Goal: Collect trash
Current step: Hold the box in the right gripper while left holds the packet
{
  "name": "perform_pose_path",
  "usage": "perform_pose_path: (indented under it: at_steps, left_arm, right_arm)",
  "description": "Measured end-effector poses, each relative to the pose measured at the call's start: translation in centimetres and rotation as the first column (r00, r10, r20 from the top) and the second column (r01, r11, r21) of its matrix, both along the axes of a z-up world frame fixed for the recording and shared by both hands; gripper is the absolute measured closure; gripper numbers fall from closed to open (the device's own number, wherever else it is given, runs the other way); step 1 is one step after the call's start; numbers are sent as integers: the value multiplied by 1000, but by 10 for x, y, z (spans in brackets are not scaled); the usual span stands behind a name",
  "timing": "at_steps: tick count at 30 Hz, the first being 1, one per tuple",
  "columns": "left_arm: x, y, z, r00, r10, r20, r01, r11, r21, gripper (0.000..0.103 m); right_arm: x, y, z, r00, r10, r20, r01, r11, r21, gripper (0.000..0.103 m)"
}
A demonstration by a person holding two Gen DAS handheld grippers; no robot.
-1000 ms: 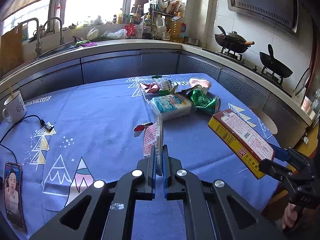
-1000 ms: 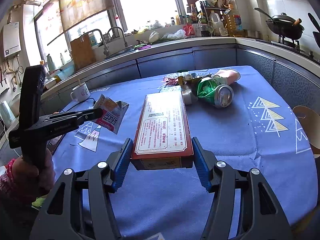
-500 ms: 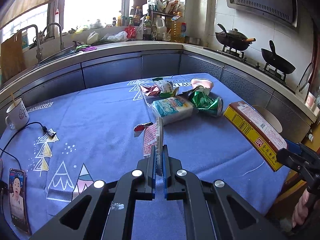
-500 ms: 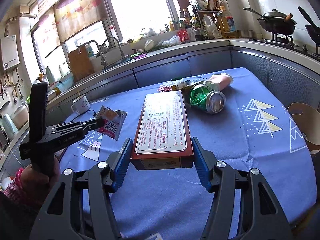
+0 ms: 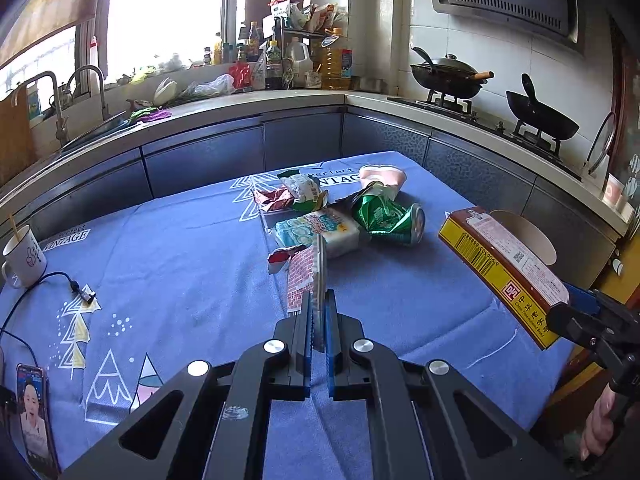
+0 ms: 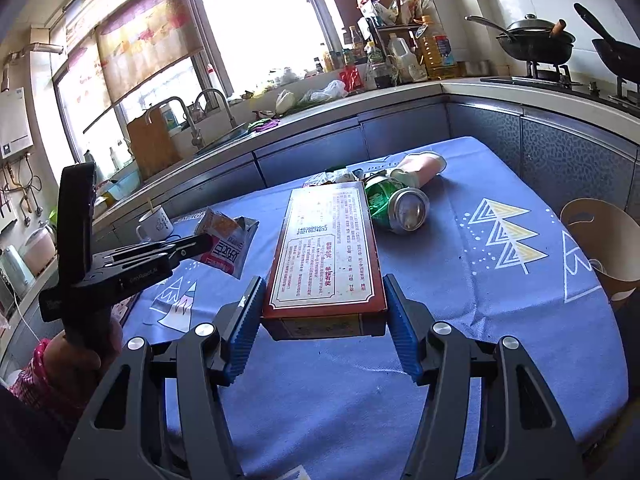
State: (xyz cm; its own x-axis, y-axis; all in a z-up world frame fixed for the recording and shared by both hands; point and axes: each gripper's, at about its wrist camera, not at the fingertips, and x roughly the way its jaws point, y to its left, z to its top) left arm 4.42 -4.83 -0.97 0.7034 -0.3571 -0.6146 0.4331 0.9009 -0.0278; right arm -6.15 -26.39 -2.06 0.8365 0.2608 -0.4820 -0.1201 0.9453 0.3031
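My left gripper (image 5: 319,312) is shut on a red and white snack wrapper (image 5: 305,276), held edge-on above the blue tablecloth; it also shows in the right wrist view (image 6: 224,246). My right gripper (image 6: 324,312) is shut on a long red and yellow box (image 6: 326,248), held above the table; the box also shows in the left wrist view (image 5: 504,270). More trash lies in a heap at the far side: a crushed green can (image 5: 386,216), a white and teal packet (image 5: 318,230), crumpled wrappers (image 5: 292,194) and a pink cup (image 5: 380,174).
A white mug (image 5: 24,256), a cable (image 5: 52,284) and a phone (image 5: 34,412) lie at the table's left. A brown paper bin (image 6: 600,240) stands off the table's right edge. The kitchen counter (image 5: 240,100) runs behind, with woks (image 5: 448,72) on the stove.
Both grippers have drawn back and up slightly with their loads. The box has shifted right and lower in the left wrist view. The trash heap has not moved.
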Motion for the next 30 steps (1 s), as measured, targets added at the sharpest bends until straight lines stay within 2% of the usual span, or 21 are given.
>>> perform_pose_path:
  at_steps: [22, 30]
  left_arm:
    - [3, -1, -6, 1000, -1, -16, 1, 1000, 4, 97]
    - [4, 11, -8, 1000, 14, -21, -14, 1000, -8, 97]
  right_arm:
    - [4, 12, -4, 1000, 24, -17, -24, 1000, 6, 45]
    - [7, 21, -2, 999, 42, -18, -42, 999, -10, 45]
